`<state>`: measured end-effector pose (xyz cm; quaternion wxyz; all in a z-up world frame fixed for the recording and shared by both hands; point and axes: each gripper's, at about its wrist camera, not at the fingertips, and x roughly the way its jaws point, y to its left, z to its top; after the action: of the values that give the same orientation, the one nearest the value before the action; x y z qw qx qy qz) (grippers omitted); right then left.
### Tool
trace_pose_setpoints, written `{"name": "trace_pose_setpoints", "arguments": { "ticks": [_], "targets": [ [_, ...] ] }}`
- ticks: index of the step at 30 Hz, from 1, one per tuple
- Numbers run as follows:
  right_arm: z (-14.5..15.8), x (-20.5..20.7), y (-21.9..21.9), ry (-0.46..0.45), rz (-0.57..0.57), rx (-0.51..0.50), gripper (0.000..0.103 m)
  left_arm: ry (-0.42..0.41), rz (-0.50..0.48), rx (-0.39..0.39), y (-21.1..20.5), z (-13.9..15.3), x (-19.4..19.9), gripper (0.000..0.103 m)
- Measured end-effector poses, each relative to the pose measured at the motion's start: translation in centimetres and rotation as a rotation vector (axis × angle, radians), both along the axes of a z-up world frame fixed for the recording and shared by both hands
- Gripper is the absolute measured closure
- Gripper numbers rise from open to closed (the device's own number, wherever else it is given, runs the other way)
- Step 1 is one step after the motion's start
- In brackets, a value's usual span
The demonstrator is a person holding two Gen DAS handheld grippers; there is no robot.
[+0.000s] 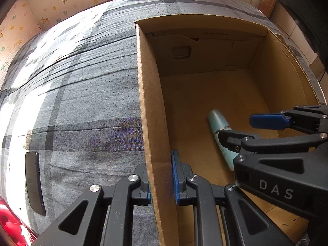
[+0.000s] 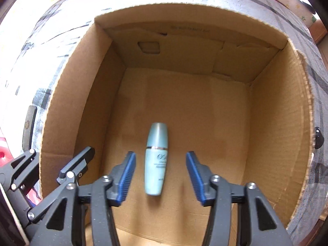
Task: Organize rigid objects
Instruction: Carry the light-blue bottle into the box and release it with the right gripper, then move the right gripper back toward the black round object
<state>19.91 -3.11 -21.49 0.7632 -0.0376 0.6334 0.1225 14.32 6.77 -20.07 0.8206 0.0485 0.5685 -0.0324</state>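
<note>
Grey checked cloth [image 1: 82, 94] covers the bed, and a big cardboard box [image 2: 272, 123] sits on it. On the floor of the box lies a small blue-green bottle [image 2: 156, 160], flat on its side. The right gripper [image 2: 161, 176] hangs just over it with its blue pads spread apart, one on each side of the bottle, and they do not touch it. The bottle has a logo and small words, too blurry to read. The left gripper [image 1: 162, 178] is pinching the left wall of the box. White letters on the right gripper read "DAS". A flat dark thing [image 1: 33, 182] lies on the cloth.
</note>
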Motion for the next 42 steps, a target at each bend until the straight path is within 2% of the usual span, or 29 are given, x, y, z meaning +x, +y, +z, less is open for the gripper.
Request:
{"name": "trace_pose_setpoints", "arguments": {
  "ticks": [3,10,13,17,22,30,37,42],
  "targets": [
    [1.0,0.1,-0.4,-0.021,-0.005,0.01,0.041,-0.001,0.0,0.005,-0.2,-0.1,-0.1,0.087],
    [4.3,-0.6,-1.5,-0.107,-0.016,0.024,0.023,-0.004,-0.001,0.009,-0.2,-0.1,-0.3,0.087],
    [5.9,-0.7,-2.0,-0.143,-0.016,0.007,0.022,-0.001,0.004,-0.004,0.1,-0.1,-0.2,0.087],
    [7.4,-1.2,-2.6,-0.173,-0.021,-0.002,0.01,-0.003,0.002,0.005,0.2,0.1,-0.2,0.087],
    [10.0,-2.3,-3.7,-0.207,-0.021,-0.001,0.003,-0.004,0.001,0.007,0.2,0.0,-0.2,0.087],
    [11.5,-2.8,-7.1,-0.238,-0.036,-0.022,0.0,-0.006,0.001,0.013,0.0,-0.1,-0.3,0.087],
    [12.2,-2.5,-11.7,-0.249,-0.104,-0.043,0.0,-0.006,-0.002,0.019,-0.3,-0.2,-0.3,0.087],
    [12.0,-1.7,-15.9,-0.245,-0.191,-0.06,0.0,-0.006,-0.004,0.024,-0.5,-0.2,-0.2,0.087]
  ]
}}
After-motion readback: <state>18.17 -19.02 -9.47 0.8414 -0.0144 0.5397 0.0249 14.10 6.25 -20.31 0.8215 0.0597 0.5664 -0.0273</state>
